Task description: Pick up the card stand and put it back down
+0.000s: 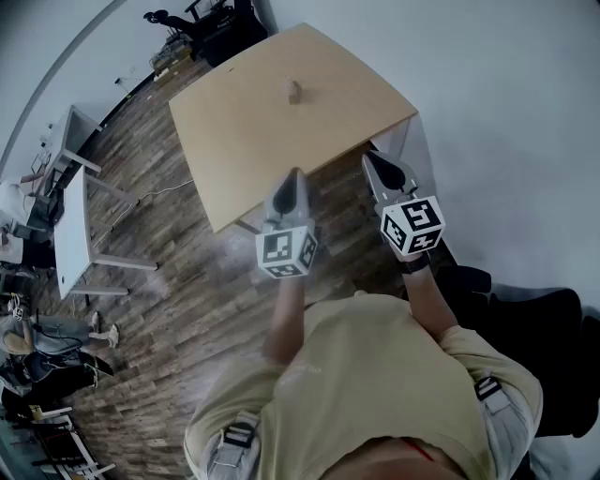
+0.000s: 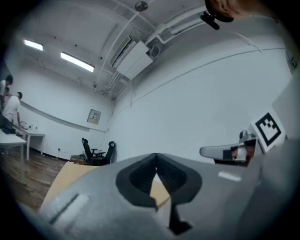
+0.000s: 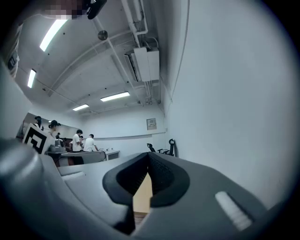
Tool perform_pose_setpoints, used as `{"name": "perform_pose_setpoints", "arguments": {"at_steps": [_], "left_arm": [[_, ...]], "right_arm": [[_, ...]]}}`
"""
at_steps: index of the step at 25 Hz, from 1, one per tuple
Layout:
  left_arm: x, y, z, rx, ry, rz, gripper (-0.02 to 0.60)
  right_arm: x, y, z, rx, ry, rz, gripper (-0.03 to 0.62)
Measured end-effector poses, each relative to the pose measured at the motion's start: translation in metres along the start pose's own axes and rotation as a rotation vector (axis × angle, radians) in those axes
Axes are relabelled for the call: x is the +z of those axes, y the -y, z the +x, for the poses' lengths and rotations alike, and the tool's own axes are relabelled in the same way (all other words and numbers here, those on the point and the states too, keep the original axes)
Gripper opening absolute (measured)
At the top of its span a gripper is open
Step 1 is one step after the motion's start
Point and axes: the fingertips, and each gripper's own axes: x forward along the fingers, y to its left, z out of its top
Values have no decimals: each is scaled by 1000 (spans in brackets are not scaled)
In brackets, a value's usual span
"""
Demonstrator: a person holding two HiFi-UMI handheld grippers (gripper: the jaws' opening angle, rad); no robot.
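Note:
The card stand, a small wooden block, stands upright near the far middle of the light wooden table. Both grippers are held level short of the table's near edge, well apart from the stand. My left gripper is shut, its jaws meeting at the tip with nothing between them. My right gripper sits to its right, also closed to a point and empty. The stand does not show in either gripper view; only a strip of the table shows past the jaws.
White desks and people stand at the left over wood flooring. Black office chairs are beyond the table's far corner. A white wall runs along the right, and a black chair is behind me at the right.

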Motion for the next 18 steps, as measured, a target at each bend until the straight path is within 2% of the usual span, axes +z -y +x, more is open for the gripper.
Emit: {"name": "perform_pose_setpoints", "arguments": {"at_steps": [3, 11, 18], "left_arm": [[-6, 13, 17, -19, -11, 27, 3], [-24, 22, 54, -39, -56, 40, 3], [-56, -7, 122, -80, -85, 12, 3]], "right_arm": [[-4, 28, 3, -46, -12, 19, 5], [-31, 54, 16, -33, -94, 15, 5], [-61, 72, 81, -19, -173, 2, 5]]}}
